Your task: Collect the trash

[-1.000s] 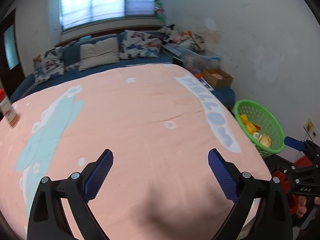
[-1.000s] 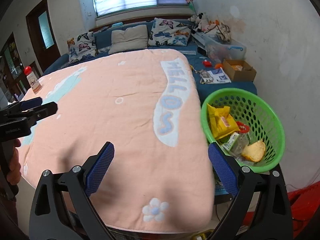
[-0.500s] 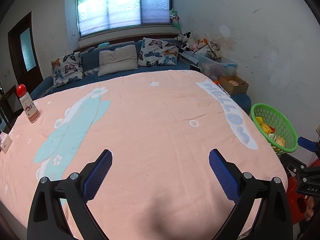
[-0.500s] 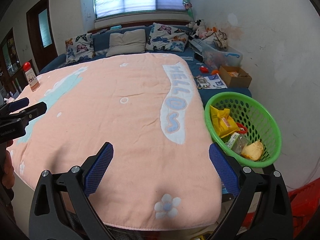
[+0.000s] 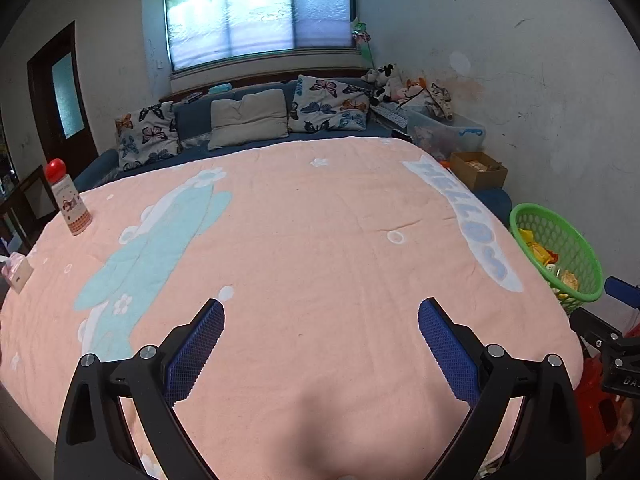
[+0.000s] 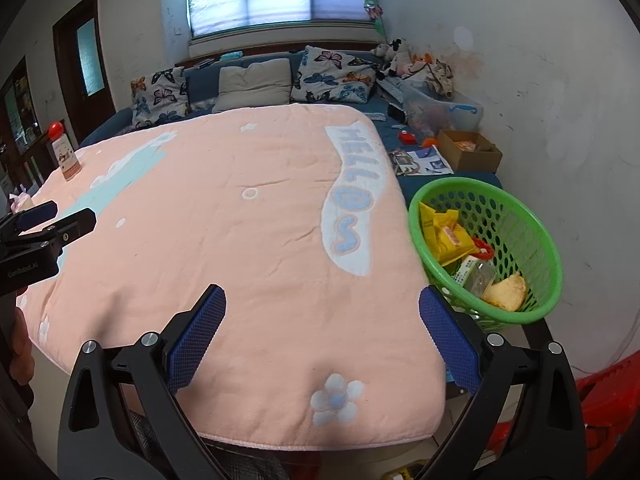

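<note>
Sitting crumpled: yellow wrapper (image 6: 444,234) in green basket (image 6: 516,208)

A window (image 5: 260,10) sits top centre in white walls (image 5: 500,60), blue sofa (image 5: 192,118) below, dark door (image 5: 60,92) at left.

Blanket (image 6: 240,248) on the desk: pale blue band (image 6: 352,200) along its right edge reads "HELLO" plus one further character, unclear. Left gripper (image 6: 52,220) body: white print "GenRobot.AI". Right gripper (image 5: 624,376) body: partial "DA". Bottle (image 5: 70,200) label at left edge: illegible.
</note>
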Tool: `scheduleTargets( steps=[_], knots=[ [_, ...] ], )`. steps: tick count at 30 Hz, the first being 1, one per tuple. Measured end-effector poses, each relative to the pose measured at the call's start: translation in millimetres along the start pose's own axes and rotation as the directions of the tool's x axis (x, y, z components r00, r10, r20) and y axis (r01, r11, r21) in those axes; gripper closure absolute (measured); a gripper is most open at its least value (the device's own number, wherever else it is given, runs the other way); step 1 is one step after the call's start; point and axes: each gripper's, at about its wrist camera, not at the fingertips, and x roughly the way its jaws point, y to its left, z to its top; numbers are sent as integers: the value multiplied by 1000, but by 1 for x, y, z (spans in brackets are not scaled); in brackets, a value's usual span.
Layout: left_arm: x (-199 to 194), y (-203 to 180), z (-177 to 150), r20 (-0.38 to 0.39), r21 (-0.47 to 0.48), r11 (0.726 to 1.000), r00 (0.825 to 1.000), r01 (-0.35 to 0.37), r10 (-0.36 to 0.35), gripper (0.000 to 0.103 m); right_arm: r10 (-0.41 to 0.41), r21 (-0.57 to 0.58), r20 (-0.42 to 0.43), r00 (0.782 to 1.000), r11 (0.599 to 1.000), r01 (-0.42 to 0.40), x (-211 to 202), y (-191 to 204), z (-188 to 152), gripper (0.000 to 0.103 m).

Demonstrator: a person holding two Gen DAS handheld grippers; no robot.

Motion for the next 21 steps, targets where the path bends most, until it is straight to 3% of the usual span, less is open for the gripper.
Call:
scheduleTargets(
  steps=[21],
  knots=[
    [-8, -1, -1, 12, -11, 1000, 1000, 10, -10, 9, -3, -8, 12, 1000, 1000, 3, -6, 3, -4, 7]
  ],
)
